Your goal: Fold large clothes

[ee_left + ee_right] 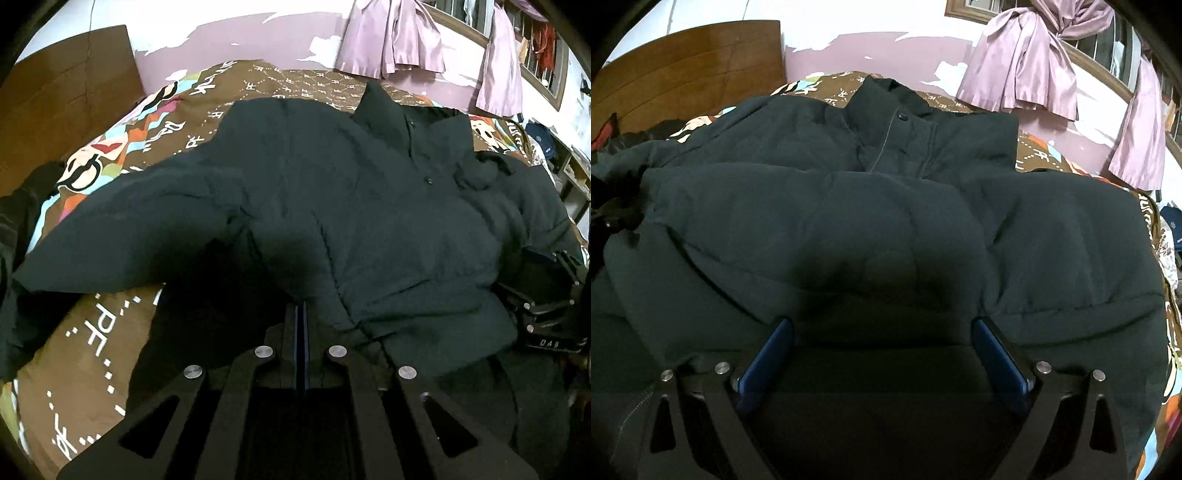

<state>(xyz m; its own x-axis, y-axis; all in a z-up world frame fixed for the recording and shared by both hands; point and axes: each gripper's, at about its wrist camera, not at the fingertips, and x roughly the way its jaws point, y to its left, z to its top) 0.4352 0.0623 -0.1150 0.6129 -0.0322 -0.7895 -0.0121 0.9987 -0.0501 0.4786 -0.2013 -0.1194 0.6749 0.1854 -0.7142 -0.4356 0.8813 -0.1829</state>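
A large dark puffer jacket [369, 206] lies front up on the bed, collar toward the wall, left sleeve [122, 240] stretched out to the left. My left gripper [301, 310] is shut, its fingers pressed together at the jacket's lower part; whether cloth is pinched between them is hidden. In the right wrist view the jacket [886, 206] has its right sleeve folded across the chest. My right gripper [882, 328] is open, its blue pads [768, 362] spread wide against the jacket's near edge. The right gripper also shows in the left wrist view [546, 295], at the jacket's right side.
The bed has a brown patterned cover [92, 343]. A wooden headboard [683, 70] stands at the left. Pink curtains [1027, 62] hang by a barred window on the far wall. Other dark clothes [22, 206] lie at the bed's left edge. Clutter [554, 155] sits right of the bed.
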